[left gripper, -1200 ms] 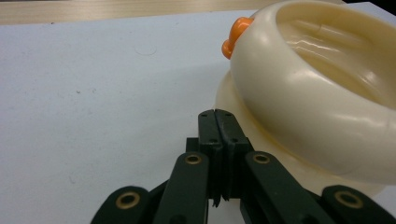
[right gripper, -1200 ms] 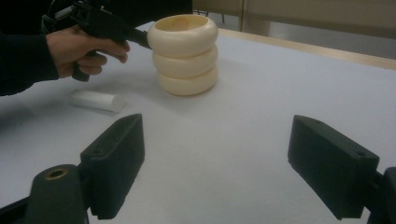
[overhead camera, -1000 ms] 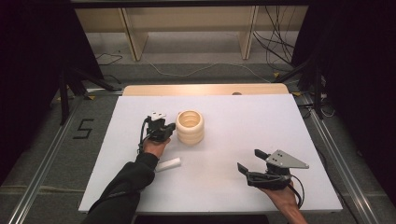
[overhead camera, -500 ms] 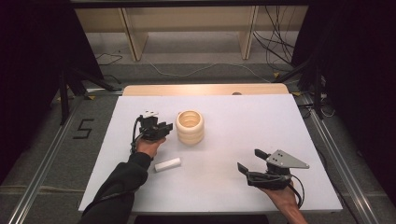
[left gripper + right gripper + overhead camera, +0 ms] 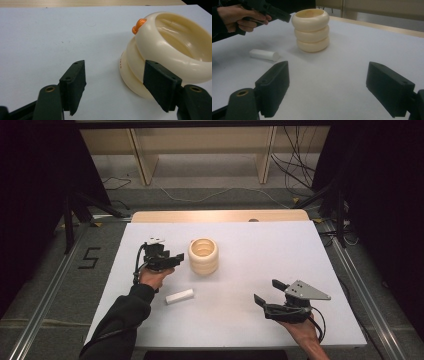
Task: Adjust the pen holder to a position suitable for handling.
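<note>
The stack of cream rings (image 5: 203, 256) was seen standing upright a little left of the counter's middle, nearer the far edge than the near one. Three rings were counted in the right gripper view (image 5: 312, 30); the top ring sat slightly askew on the ones below in the left gripper view (image 5: 172, 52). A small orange knob (image 5: 138, 25) was noted on the top ring's outer rim.

The left gripper (image 5: 172, 261) was held just beside the stack on its left, pointed toward it. Its jaws had just been opening and were seen spread wide, with nothing pressed between the pads; bare counter lay in the gap (image 5: 113, 90). The stack stood just beyond the right-hand jaw, and whether that jaw touched it could not be told.

A white cylinder (image 5: 179, 296) lay on its side on the counter (image 5: 280, 245), nearer the near edge than the stack and apart from it, also visible in the right gripper view (image 5: 264, 54).

The right gripper (image 5: 267, 292) was held low near the near right corner, well apart from the stack, jaws wide apart and holding nothing (image 5: 327, 92). The grey plate (image 5: 306, 290) on top of it was visible.
</note>
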`<state>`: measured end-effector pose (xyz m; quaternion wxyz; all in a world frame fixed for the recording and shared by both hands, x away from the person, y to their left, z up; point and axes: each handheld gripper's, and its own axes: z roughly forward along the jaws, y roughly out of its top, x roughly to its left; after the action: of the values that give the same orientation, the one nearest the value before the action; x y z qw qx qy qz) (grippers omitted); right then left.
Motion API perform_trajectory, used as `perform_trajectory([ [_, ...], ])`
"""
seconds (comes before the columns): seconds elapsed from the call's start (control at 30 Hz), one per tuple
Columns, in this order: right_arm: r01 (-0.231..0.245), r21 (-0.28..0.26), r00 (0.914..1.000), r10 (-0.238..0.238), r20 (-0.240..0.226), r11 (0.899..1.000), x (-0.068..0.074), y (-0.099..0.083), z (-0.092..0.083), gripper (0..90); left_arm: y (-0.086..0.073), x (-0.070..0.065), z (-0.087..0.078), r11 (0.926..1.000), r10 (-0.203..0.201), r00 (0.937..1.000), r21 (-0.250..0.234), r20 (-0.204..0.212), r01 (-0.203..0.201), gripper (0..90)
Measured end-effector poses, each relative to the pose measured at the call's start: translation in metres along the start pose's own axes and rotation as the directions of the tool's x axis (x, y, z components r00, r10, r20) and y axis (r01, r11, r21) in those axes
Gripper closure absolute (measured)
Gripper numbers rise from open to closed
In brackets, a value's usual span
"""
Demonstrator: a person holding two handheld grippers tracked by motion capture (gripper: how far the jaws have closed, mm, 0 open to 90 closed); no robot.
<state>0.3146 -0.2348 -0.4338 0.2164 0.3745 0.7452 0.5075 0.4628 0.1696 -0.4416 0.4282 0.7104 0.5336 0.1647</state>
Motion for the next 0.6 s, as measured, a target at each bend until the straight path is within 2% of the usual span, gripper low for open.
perform_trajectory([
  [0.2,-0.004,-0.004,1.0,0.004,0.0,1.0,0.0,0.0,-0.001,19.4,0.003,-0.001,-0.011,0.9999,0.012,0.9997,0.003,0.022,-0.012,27.3],
  [0.43,-0.004,-0.005,1.0,0.004,-0.004,1.0,0.0,0.0,-0.001,19.4,0.005,-0.006,-0.027,0.9978,0.062,0.9967,0.018,0.052,-0.063,23.3],
  [0.6,-0.004,-0.004,1.0,0.004,-0.004,1.0,0.0,0.0,-0.001,19.4,0.006,-0.009,-0.038,0.9953,0.092,0.992,0.022,0.086,-0.094,21.2],
])
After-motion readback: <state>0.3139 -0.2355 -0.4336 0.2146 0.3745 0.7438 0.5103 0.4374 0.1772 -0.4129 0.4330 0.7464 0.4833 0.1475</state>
